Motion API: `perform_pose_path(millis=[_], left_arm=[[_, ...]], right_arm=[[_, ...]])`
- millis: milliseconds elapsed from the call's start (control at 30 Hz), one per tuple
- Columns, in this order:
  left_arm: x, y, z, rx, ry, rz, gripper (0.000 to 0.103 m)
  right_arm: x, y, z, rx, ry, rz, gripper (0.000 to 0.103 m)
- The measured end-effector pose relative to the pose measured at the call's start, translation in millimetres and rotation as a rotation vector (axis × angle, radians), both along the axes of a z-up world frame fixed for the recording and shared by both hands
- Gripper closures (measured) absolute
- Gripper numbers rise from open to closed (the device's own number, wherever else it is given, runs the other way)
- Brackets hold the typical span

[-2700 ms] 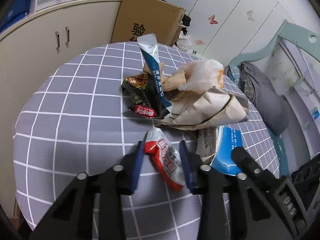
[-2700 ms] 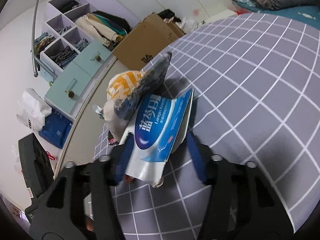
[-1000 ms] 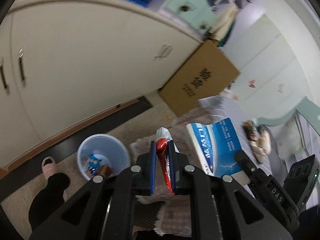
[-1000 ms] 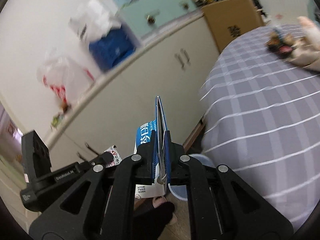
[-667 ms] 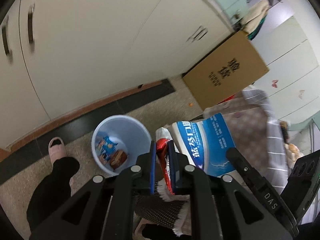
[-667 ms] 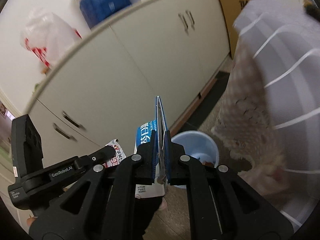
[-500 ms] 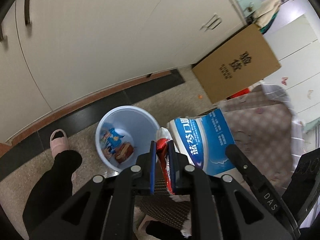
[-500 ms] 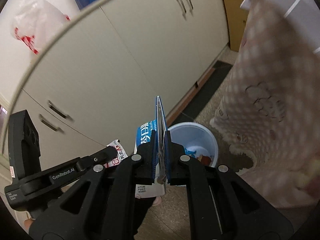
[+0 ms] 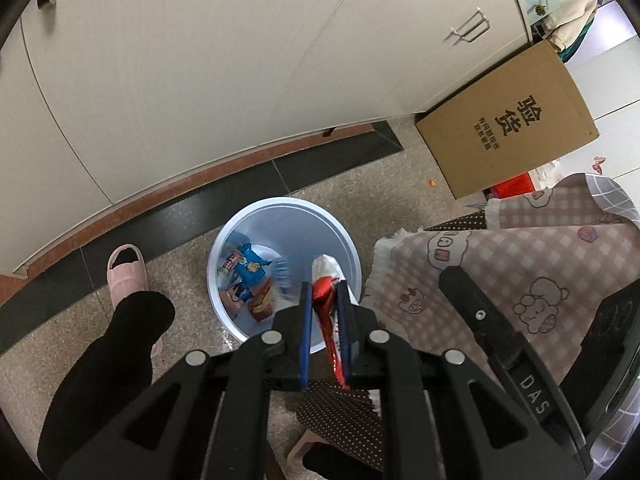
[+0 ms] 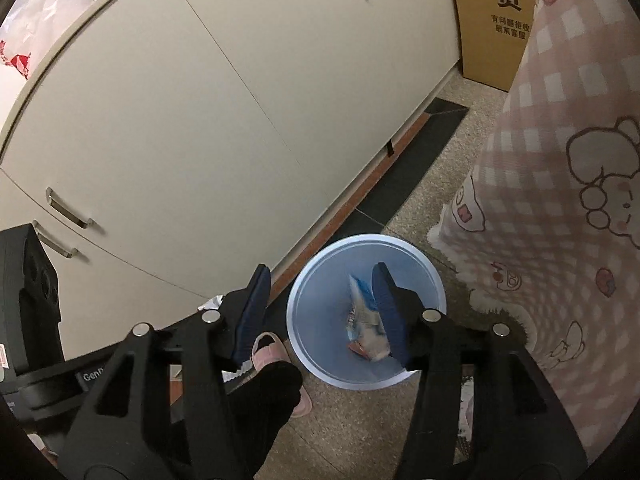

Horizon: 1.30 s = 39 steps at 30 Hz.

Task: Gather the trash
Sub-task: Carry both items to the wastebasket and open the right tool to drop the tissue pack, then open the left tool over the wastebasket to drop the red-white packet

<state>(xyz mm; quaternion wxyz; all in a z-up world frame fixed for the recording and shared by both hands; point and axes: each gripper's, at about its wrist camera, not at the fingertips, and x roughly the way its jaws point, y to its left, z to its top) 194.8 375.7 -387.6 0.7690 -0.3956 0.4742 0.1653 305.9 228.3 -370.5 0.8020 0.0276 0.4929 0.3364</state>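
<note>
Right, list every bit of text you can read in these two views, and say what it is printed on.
"验货": cardboard box, large black characters.
Smaller lines under it: too small to read surely.
"DAS": right hand-held gripper body.
"Gen...": left hand-held gripper body, cut off.
Wrappers in the bin: print blurred.

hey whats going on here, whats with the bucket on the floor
A person is binning trash with a pair of tongs in each hand. Both hang over a pale blue bin on the floor by the cabinets. The right tongs are opening with nothing between them; a blue and white packet lies in the bin below. The left tongs grip a red wrapper, not yet dropped.
</note>
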Motion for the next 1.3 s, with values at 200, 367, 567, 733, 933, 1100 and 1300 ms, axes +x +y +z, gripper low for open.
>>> perform_pose_path(millis=[200, 367, 567, 733, 933, 1100, 1300], left_arm=[[8, -7, -7, -0.001, 0.018, -0.021, 0.092], [13, -10, -13, -0.001, 0.037, -0.034, 0.092], [22, -14, -15, -0.001, 0.052, -0.047, 0.092], [29, -17, -11, 0.015, 0.048, -0.057, 0.092], [37, -19, -2, 0.025, 0.04, -0.064, 0.089], [39, -22, 0, 0.018, 0.047, -0.059, 0.046], [33, -21, 3, 0.026, 0.065, -0.049, 0.045]], right_arm=[[0, -6, -10, -0.023, 0.005, -0.013, 0.051], [2, -14, -13, -0.031, 0.011, -0.032, 0.049], [3, -22, -16, -0.024, 0.026, -0.051, 0.048], [6, -31, -13, -0.017, 0.031, -0.07, 0.046], [8, -39, -11, -0.008, 0.036, -0.091, 0.045], [6, -39, -9, -0.007, 0.037, -0.092, 0.043], [4, -41, -9, -0.01, 0.046, -0.094, 0.042]])
